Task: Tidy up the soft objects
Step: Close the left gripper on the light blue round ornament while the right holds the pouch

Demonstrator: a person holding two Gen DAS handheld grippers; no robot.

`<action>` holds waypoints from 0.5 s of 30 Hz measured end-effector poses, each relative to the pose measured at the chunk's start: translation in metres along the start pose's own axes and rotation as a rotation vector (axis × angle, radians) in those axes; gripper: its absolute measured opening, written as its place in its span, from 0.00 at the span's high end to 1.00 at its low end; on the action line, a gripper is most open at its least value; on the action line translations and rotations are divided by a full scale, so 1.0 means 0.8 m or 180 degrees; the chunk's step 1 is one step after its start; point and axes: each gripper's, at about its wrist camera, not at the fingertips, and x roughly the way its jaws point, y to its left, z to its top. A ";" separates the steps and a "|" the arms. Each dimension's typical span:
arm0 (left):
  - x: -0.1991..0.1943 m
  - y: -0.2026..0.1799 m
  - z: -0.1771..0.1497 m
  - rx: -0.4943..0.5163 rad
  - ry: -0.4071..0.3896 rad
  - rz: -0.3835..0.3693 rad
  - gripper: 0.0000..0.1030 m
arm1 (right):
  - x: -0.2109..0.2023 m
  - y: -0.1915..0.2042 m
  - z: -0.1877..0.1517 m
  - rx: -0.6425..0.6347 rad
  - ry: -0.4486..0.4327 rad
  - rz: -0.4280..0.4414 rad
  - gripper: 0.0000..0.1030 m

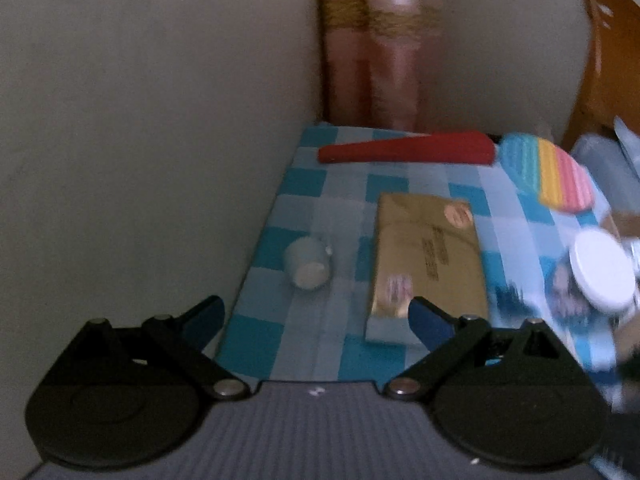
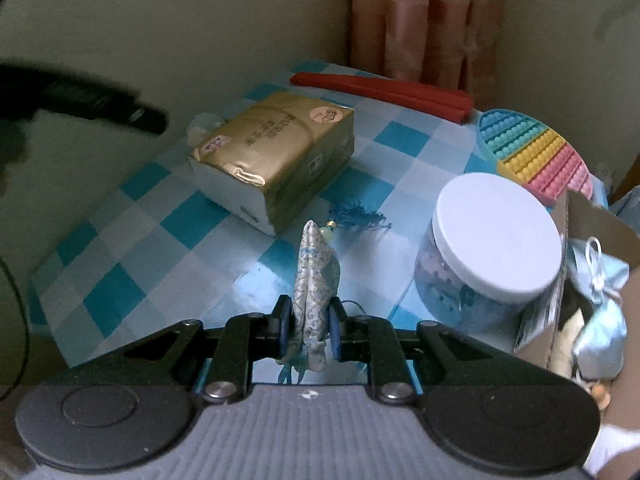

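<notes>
Checkered tablecloth [image 2: 120, 264] below, brocade sachet [image 2: 314, 280] pinched upright between right gripper [image 2: 310, 328] fingers, left gripper [image 1: 316, 316] spread, empty.

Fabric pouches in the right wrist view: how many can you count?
2. One brocade pouch is clamped between the right gripper jaws; a pale blue satin pouch sits in the cardboard box at right. More may be hidden inside.

We're in a home, prob. a bedroom corner: a small table w/ blue-and-white checked cloth [image 2: 132, 240] sits against plain cream walls [image 1: 140, 100], pink curtains w/ gold lace trim [image 2: 424, 20] behind. On it, a gold-wrapped tissue pack [image 2: 276, 152] & a rainbow silicone pop-bubble toy [image 2: 536, 156].
</notes>
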 end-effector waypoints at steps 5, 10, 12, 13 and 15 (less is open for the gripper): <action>0.029 0.004 0.032 -0.0383 0.0145 0.0155 0.09 | -0.005 -0.008 -0.014 0.0098 -0.0072 0.0044 0.78; 0.059 0.003 0.055 -0.0625 0.0234 0.0194 0.19 | -0.003 -0.012 -0.022 0.0131 -0.0072 0.0083 0.78; 0.073 0.006 0.061 -0.0741 0.0287 0.0181 0.34 | -0.001 -0.014 -0.022 0.0178 -0.0077 0.0105 0.78; 0.081 0.007 0.062 -0.0790 0.0319 0.0216 0.34 | 0.001 -0.015 -0.022 0.0192 -0.0078 0.0105 0.78; 0.098 0.010 0.063 -0.0905 0.0400 0.0254 0.37 | 0.003 -0.015 -0.022 0.0197 -0.0082 0.0099 0.78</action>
